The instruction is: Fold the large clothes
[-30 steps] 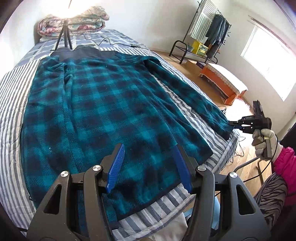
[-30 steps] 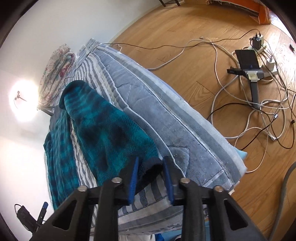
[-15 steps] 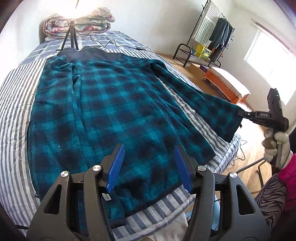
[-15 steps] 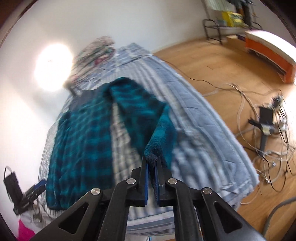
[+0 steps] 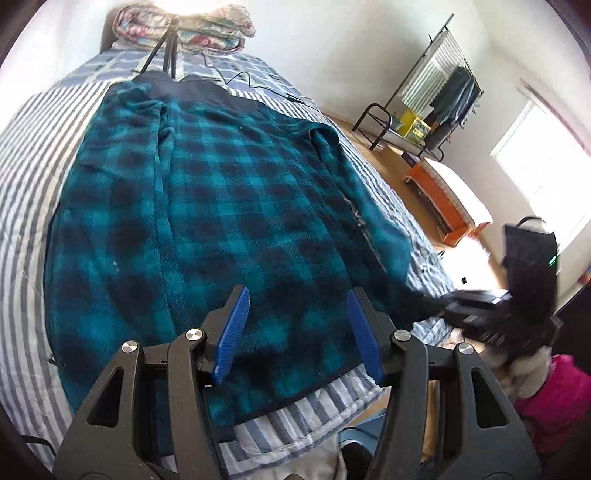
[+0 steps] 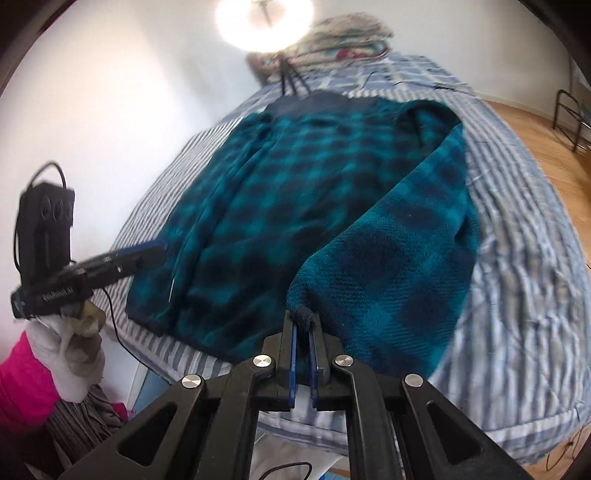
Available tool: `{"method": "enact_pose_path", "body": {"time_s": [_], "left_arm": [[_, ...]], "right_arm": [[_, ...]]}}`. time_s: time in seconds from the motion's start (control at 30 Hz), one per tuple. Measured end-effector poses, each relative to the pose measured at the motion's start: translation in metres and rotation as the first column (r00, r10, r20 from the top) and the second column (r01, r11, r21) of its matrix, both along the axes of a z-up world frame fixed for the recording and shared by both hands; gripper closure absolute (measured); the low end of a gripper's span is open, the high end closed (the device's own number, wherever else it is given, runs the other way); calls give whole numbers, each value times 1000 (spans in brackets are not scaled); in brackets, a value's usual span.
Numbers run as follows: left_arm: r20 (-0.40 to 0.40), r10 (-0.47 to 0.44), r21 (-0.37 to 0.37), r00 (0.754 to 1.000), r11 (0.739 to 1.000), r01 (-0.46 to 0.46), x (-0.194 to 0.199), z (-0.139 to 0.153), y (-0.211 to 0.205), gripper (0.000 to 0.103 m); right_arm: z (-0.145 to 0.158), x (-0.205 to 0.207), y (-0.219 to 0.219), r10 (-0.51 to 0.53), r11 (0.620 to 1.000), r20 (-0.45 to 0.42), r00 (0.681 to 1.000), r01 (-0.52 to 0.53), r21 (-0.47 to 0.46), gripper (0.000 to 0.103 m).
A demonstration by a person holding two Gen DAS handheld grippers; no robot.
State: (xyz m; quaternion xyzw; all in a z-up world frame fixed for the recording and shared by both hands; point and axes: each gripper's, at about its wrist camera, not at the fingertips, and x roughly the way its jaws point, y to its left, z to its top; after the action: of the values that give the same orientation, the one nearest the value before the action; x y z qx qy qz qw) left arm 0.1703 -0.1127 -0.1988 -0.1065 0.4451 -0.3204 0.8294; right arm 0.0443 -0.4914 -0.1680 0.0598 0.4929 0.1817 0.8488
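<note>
A large teal and black plaid fleece jacket (image 5: 207, 221) lies spread flat on a striped bed (image 5: 22, 155). My left gripper (image 5: 299, 332) is open and empty, held above the jacket's hem near the bed's front edge. My right gripper (image 6: 302, 332) is shut on the cuff of the jacket's right sleeve (image 6: 399, 258) and holds it lifted, drawn in over the jacket's right side. In the left wrist view the right gripper (image 5: 424, 306) shows at the right edge of the jacket. In the right wrist view the left gripper (image 6: 147, 254) shows at the left.
A tripod (image 5: 162, 48) and folded quilts (image 5: 184, 26) stand at the head of the bed. A clothes rack (image 5: 436, 107) and an orange bench (image 5: 447, 199) stand on the wooden floor to the right. The bed's front edge (image 5: 295, 417) is close below.
My right gripper shut on the sleeve cuff, lifted it off the bed's side and carried it left, in toward the jacket body. My left gripper stayed open and moved slightly forward.
</note>
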Motion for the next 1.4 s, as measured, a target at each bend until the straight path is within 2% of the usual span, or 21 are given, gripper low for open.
{"method": "enact_pose_path", "body": {"time_s": [0.17,0.23,0.27,0.3,0.33,0.4,0.53,0.73,0.83,0.9,1.0,1.03,1.07,1.17,1.23,1.4], "left_arm": [[-50,9,-33,999,999,-10,0,-9,-4,48],[-92,-4,-50,996,999,0,1,-15,-11,48],[-105,-10,-57,994,998,4,1,-17,-14,48],[-119,-22,-64,993,998,14,0,-21,-20,48],[-129,-30,-64,991,998,22,0,-23,-25,48],[-164,-50,-72,985,997,38,1,-32,-37,48],[-232,-62,-90,971,995,42,8,-50,-59,48],[-279,-78,-98,957,994,52,13,-66,-78,48],[-319,-87,-133,944,990,47,18,-74,-82,48],[-334,-94,-149,938,988,46,22,-77,-85,48],[-333,-111,-155,937,986,62,23,-77,-92,48],[-329,-119,-158,937,985,69,23,-76,-94,54],[-322,-128,-154,938,985,81,23,-75,-98,66],[-288,-126,-112,949,989,97,24,-71,-107,89],[-274,-113,-96,955,991,90,22,-72,-111,95],[-271,-108,-98,957,992,84,20,-74,-111,99]], "right_arm": [[-31,7,19,78,996,-73,994,-80,-33,99],[-32,6,15,92,996,-90,992,-93,-15,93],[-29,5,9,100,995,-103,990,-98,24,86],[-23,4,6,91,995,-98,991,-88,41,75],[-17,3,-1,89,995,-89,992,-84,59,70],[-3,3,-15,77,994,-62,995,-72,83,70],[19,20,-44,3,998,-11,1000,-2,62,69],[32,70,-93,-107,992,8,994,107,70,56],[32,99,-111,-147,987,15,989,145,66,54],[32,118,-118,-163,986,29,986,162,40,49],[29,153,-129,-184,983,36,982,183,29,49],[29,165,-135,-197,980,34,980,196,31,49],[27,178,-140,-208,978,30,978,206,34,49],[20,212,-152,-249,968,22,968,248,32,49],[10,239,-161,-289,957,5,957,288,38,49],[-11,281,-176,-354,931,-44,934,356,76,49]]}}
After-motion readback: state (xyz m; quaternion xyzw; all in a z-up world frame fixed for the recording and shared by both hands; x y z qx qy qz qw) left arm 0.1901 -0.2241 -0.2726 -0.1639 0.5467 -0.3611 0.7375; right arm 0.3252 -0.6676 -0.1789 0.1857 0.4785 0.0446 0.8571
